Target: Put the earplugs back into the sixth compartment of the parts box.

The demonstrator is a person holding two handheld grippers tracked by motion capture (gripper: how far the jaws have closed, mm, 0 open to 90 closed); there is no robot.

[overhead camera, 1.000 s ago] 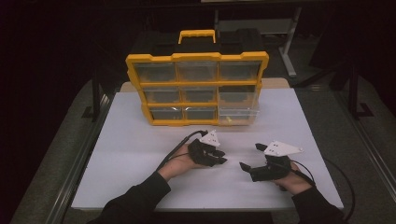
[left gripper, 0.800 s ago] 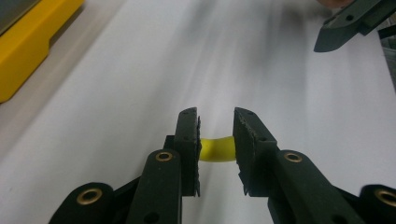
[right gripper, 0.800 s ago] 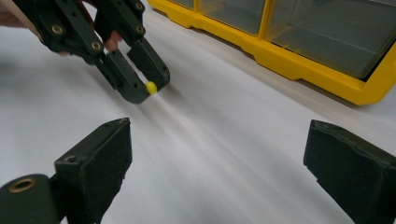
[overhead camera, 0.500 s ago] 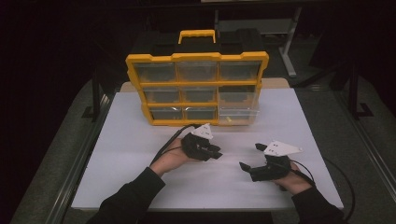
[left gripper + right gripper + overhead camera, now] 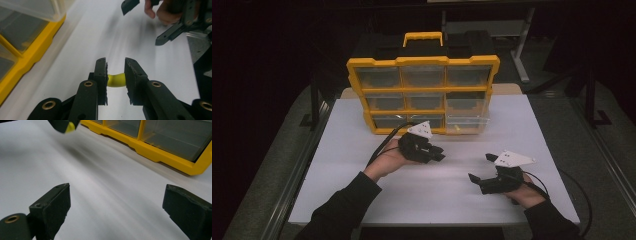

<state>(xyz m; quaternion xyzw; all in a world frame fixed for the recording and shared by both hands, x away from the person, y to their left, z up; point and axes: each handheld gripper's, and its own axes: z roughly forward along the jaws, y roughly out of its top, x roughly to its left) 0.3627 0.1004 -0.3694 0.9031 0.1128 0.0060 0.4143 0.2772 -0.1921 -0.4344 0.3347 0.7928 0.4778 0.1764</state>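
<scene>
The white bench [image 5: 362, 165] carried a yellow drawer organizer [image 5: 422, 95] standing upright at its far side, its clear fronts turned toward the person, probably so the compartments could be read and reached. One lower-right drawer [image 5: 467, 120] stood pulled out, likely the one being served. Nearer, the right gripper [image 5: 479, 170] hung low over the bench with its jaws wide apart and nothing between them, seemingly waiting out of the way. The left gripper [image 5: 116, 72], held in front of the organizer, was clamped on a small yellow piece [image 5: 116, 80], gripped across its middle and clear of the bench so it could be carried.
</scene>
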